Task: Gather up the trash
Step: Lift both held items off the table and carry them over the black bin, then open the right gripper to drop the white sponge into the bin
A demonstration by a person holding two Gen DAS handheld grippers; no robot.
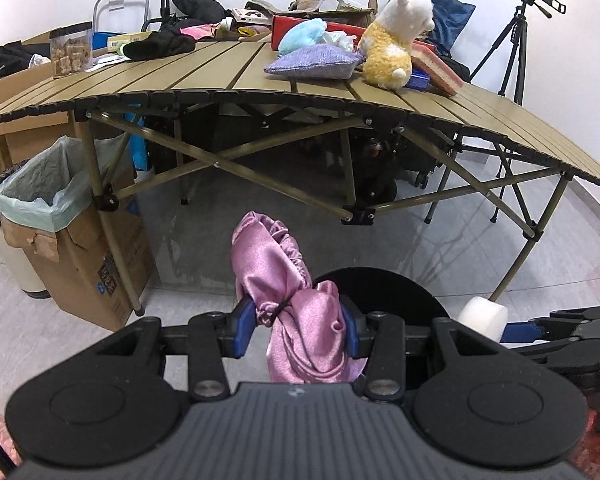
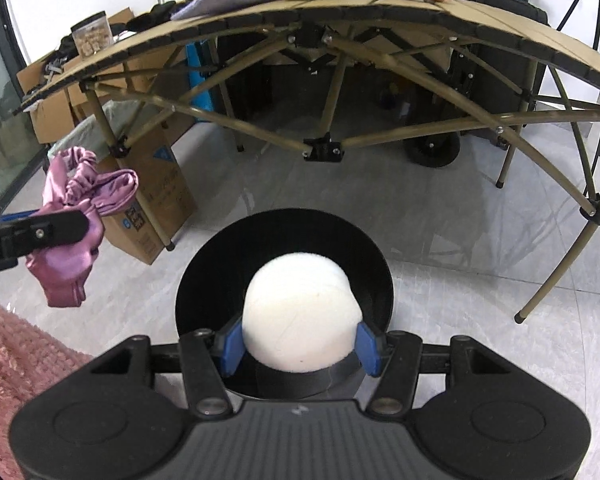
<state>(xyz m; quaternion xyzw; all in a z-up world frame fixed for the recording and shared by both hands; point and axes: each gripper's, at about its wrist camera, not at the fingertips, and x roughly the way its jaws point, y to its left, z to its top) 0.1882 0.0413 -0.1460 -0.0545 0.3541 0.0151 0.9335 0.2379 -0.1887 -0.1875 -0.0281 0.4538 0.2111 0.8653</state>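
Both grippers are carrying trash over the round black bin on the floor.

The right gripper (image 2: pixel 300 344) is pinching a white, rounded foam cylinder (image 2: pixel 300 312) between its blue pads, and that piece is hanging directly above the open mouth of the black plastic bin (image 2: pixel 220 264), so a release should drop it straight in. The left gripper (image 1: pixel 298 332) is clamping a crumpled pink satin cloth with a ruffled elastic edge (image 1: pixel 272 264), its long axis running upright; in the left wrist view the bin (image 1: pixel 400 292) is lying just beyond and to its right, making the right hand the nearer one. Farther off, the tan slatted folding table (image 1: pixel 220 68) is standing over the grey tiles.
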